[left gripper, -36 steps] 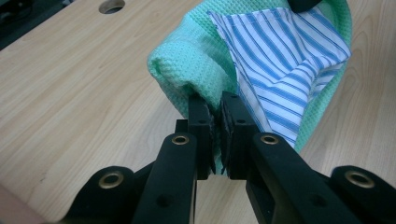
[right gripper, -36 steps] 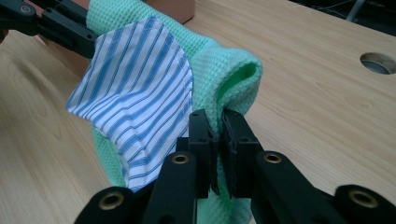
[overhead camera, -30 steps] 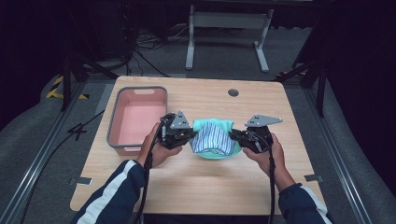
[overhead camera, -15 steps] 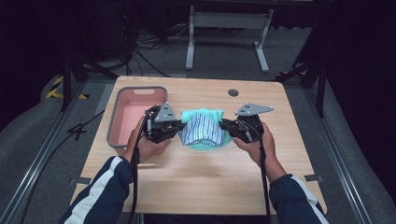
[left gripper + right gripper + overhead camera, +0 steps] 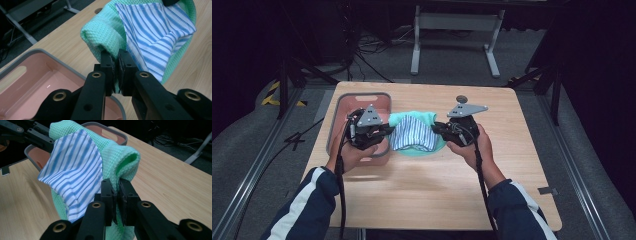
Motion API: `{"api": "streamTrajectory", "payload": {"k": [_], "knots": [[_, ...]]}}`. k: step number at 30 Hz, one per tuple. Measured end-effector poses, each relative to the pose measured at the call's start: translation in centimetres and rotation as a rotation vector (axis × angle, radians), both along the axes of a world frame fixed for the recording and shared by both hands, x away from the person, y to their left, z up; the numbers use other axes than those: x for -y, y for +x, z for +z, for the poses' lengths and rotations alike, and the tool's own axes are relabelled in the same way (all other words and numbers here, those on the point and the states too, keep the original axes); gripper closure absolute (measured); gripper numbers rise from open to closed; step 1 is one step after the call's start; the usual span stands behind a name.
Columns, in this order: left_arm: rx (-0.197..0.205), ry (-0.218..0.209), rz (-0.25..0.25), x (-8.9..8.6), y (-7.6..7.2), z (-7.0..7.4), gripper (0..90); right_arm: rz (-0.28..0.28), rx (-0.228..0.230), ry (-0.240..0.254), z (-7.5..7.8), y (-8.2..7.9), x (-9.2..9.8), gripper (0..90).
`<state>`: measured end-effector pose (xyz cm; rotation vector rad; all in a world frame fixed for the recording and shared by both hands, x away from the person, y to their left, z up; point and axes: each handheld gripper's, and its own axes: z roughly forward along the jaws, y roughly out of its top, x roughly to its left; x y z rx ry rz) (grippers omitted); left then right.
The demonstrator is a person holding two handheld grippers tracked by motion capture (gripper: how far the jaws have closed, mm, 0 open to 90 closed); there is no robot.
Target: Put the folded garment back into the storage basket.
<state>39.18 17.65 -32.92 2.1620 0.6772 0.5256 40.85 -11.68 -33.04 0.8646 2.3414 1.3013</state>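
A folded bundle of cloth hangs between my two grippers above the table: a green waffle towel with a blue-striped white cloth lying over it. My left gripper is shut on the bundle's left edge. In the left gripper view its jaws pinch the green towel beside the striped cloth. My right gripper is shut on the right edge. The right gripper view has the green towel clamped between the jaws, with the striped cloth draped to their left.
A pink tub with a grey rim stands at the table's left, just under my left hand; it looks bare inside. A round grommet hole lies near the far edge. Wooden tabletop stretches toward the person.
Both grippers have carried the cloth bundle to the left and a little up, toward the pink tub. Both stay shut on it.
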Motion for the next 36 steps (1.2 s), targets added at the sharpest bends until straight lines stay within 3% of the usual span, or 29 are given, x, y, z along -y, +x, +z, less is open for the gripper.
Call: {"api": "streamTrajectory", "payload": {"k": [19, 26, 36], "knots": [[0.007, -0.001, 0.077, -5.6, -1.0, 0.8, 83.8, 0.064, 0.004, 0.003, 1.2, 0.9, -5.7, 83.0], [0.01, -0.006, 0.127, -7.3, -0.7, 0.5, 83.8, 0.068, -0.018, 0.018, 0.7, 2.1, -7.9, 83.0], [-0.005, 0.011, 0.19, -9.9, -0.2, -0.7, 83.7, 0.105, -0.029, -0.005, -0.4, 3.5, -11.5, 83.0]]}}
